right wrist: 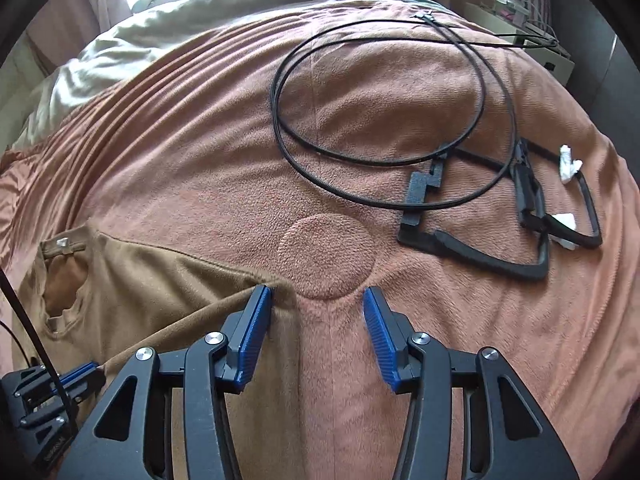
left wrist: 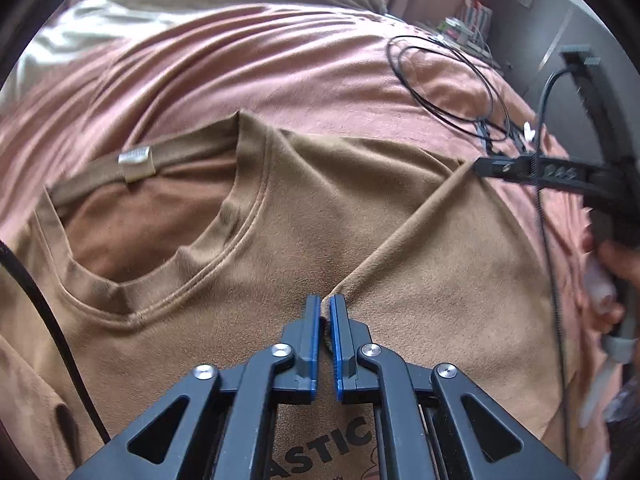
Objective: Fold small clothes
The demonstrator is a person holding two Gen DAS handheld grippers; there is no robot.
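Two claws work one brown shirt (left wrist: 248, 240), which lies flat on a pink blanket (left wrist: 248, 64), collar (left wrist: 168, 280) to the left.

From the left wrist, the left claw (left wrist: 325, 308) is nearly together, pinching a raised crease of the shirt where a folded edge runs diagonally up toward the right claw (left wrist: 480, 168). That claw's tip touches the far end of the same edge, but this view does not show its gap. The pinch looks thin, so I judge the cloth could slip out if pulled hard, and the fold would collapse.

From the right wrist, the right claw (right wrist: 316, 300) stands wide apart; its left pad (right wrist: 256, 320) touches the shirt (right wrist: 160, 280) corner, the other sits over bare blanket (right wrist: 440, 320). Nothing is gripped here. If the left claw (right wrist: 86, 370) lifts alone, the fold probably skews. Closing now might catch blanket pile with the cloth. A cable (right wrist: 380, 100) and black frame (right wrist: 480, 256) lie well apart, yet a wide sweep could snag them.
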